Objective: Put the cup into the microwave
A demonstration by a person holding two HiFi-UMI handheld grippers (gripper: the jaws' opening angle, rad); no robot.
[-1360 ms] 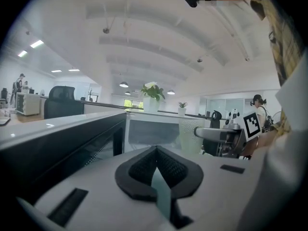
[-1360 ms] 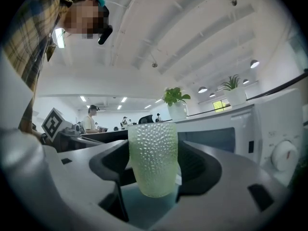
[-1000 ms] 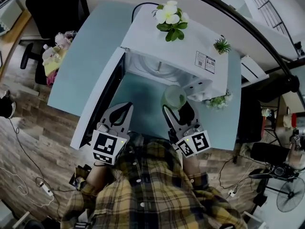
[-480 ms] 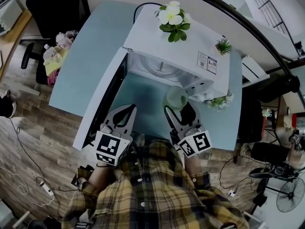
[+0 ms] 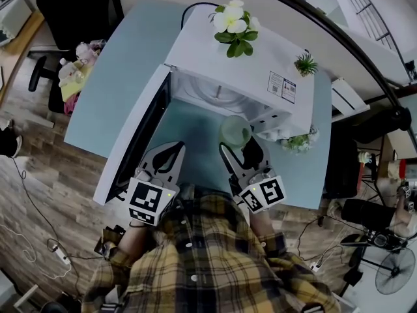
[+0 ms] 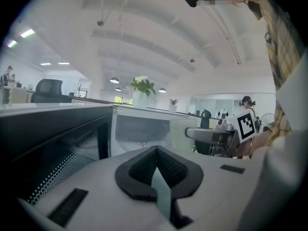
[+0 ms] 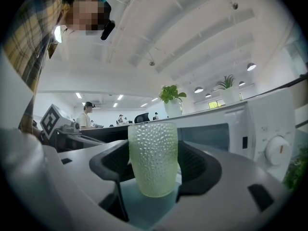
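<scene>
You have no text you can read here: the sticker on top of the microwave carries print too small to make out.

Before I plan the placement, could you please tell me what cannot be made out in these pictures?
Microwave cavity, head view: its own roof hides most of the inside.
Label on its top, head view: print too small.
Cup contents, right gripper view: seen side-on, pebbled wall blurs the inside.
Door face, head view: nearly edge-on.

Head view overhead; gripper views low (microwave shared).
</scene>
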